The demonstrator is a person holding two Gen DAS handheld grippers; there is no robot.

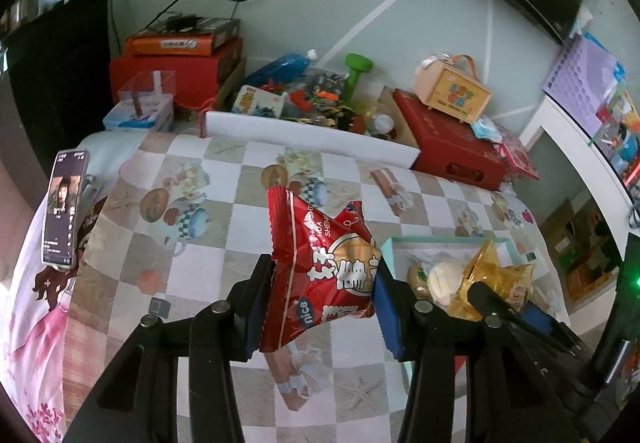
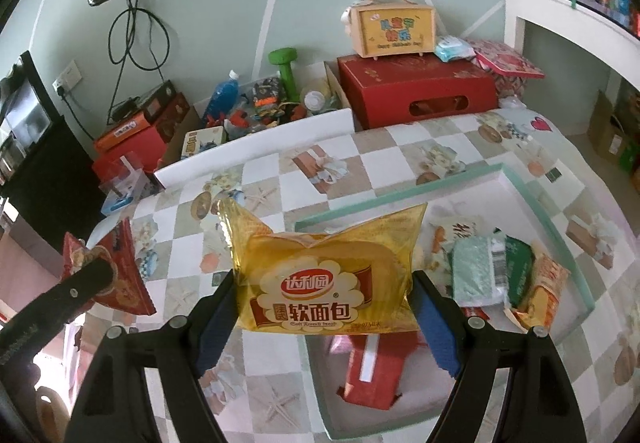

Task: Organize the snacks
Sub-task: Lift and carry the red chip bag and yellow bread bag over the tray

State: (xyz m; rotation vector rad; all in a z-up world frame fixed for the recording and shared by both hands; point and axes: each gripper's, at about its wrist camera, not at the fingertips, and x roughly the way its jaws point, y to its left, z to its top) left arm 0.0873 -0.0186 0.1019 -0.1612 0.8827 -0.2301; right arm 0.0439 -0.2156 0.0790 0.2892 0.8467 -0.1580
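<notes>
My left gripper [image 1: 320, 307] is shut on a red snack packet [image 1: 320, 267] and holds it above the checkered tablecloth; the packet also shows at the left of the right wrist view [image 2: 120, 275]. My right gripper [image 2: 326, 307] is shut on a yellow soft-bread packet [image 2: 324, 275] held over the near left part of a shallow mint-rimmed box [image 2: 560, 219]. The box holds green, white and orange packets [image 2: 500, 271] and a red packet [image 2: 372, 371]. In the left wrist view the box [image 1: 440, 241] and yellow packet [image 1: 492, 279] sit to the right.
A white cardboard box of toys [image 1: 304, 131] and a red box [image 1: 452, 147] with a wooden case [image 1: 452, 91] on it stand along the far edge. A phone [image 1: 64, 207] stands upright at the left. A pink cloth [image 1: 36, 323] hangs at the left edge.
</notes>
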